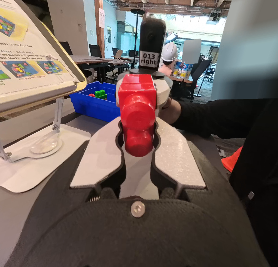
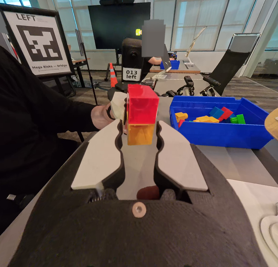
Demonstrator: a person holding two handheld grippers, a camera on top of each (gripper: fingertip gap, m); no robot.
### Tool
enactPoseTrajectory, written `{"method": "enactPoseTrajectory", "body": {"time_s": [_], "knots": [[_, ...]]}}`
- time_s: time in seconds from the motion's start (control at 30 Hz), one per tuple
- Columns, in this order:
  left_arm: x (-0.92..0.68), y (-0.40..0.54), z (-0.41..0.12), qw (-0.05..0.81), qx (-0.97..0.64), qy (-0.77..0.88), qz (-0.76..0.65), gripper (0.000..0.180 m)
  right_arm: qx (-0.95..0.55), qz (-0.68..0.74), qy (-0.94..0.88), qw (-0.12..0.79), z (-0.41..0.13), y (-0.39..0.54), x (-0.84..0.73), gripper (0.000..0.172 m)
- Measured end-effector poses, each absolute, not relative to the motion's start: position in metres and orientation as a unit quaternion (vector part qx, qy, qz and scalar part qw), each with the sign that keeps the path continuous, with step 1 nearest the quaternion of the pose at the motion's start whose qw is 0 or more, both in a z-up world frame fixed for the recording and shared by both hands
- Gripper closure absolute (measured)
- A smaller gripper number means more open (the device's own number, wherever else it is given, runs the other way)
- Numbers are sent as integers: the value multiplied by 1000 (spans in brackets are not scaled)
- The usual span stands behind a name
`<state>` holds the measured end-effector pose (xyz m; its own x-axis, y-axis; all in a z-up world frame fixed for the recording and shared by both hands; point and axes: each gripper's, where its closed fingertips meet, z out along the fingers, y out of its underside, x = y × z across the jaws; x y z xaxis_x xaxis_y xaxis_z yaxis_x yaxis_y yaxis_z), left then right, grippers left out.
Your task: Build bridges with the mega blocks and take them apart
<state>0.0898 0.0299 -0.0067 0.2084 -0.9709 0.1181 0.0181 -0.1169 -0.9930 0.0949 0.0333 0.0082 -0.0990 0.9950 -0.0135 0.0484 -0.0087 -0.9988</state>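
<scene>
In the left wrist view my left gripper [image 1: 137, 124] is shut on a red block [image 1: 137, 103], which it holds in the air with two studs facing the camera. Both pads press on the block's sides. In the right wrist view the same stack shows its hollow undersides, a red block [image 2: 142, 109] above a yellow block [image 2: 140, 134]. The left gripper's finger [image 2: 118, 108] grips the stack from behind. My right gripper [image 2: 138, 124] is open. Its fingertips stand on either side of the yellow block with a gap on each side. The right gripper's finger [image 1: 163, 91] shows just behind the red block.
A blue bin [image 2: 222, 133] with several loose blocks stands to the right on the grey table. Another blue bin [image 1: 93, 105] holds a green block [image 1: 100, 94]. An instruction board on a white stand [image 1: 30, 56] is at the left. A sleeved arm [image 1: 225, 118] reaches in. The tips of both grippers are at nearly the same place.
</scene>
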Motion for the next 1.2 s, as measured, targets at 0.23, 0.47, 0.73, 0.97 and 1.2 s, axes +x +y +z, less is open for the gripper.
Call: {"method": "enactPoseTrajectory", "body": {"time_s": [0.23, 0.47, 0.73, 0.97, 1.2], "knots": [[104, 24, -18, 506, -581, 432, -469, 145, -486, 513, -538, 460, 11, 29, 94, 136], [103, 24, -13, 521, -573, 442, -453, 145, -489, 523, -531, 454, 12, 28, 93, 137], [110, 25, -30, 515, -591, 469, -407, 145, -485, 507, -545, 459, 8, 22, 90, 138], [112, 26, -23, 511, -589, 467, -416, 145, -498, 498, -543, 457, 14, 25, 93, 137], [108, 23, -14, 515, -574, 446, -455, 142, -510, 529, -529, 424, 10, 26, 92, 137]]}}
